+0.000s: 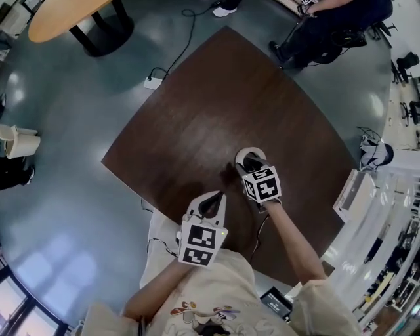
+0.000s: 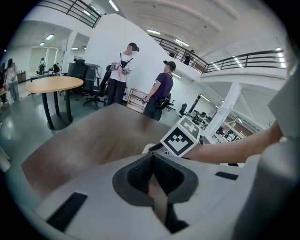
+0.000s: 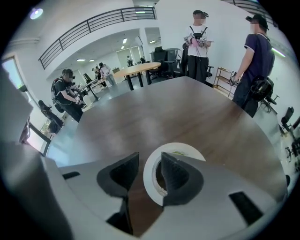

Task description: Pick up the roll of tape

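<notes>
1. The grey floor (image 1: 59, 197) lies all round, glossy with pale reflections.
2. The dark brown wooden surface (image 1: 216, 98) fills the middle of the head view, its top otherwise bare around the tape.
3. A round light-wood table (image 1: 62, 18) stands on the floor, well apart from the surface's far left corner.
4. Two people (image 3: 199, 40) stand beyond the surface's far edge. A third person (image 3: 68, 93) sits off to its left.
5. The right tool (image 3: 150, 157) points steeply down with its jaws apart. One jaw is inside the roll's hole, the other outside, a gap showing beside it.
6. The left tool (image 2: 152, 157) hangs near the surface's near edge, its jaws together with nothing between them.
7. Each tool carries a cube (image 1: 262, 185) with black-and-white square marker patterns. No words can be read on them.
8. The roll of tape (image 3: 151, 180), white, lies flat on the surface. The right tool hides its near side in the head view.
9. A white power strip (image 1: 153, 83) lies on the floor beside the surface's left edge.
</notes>
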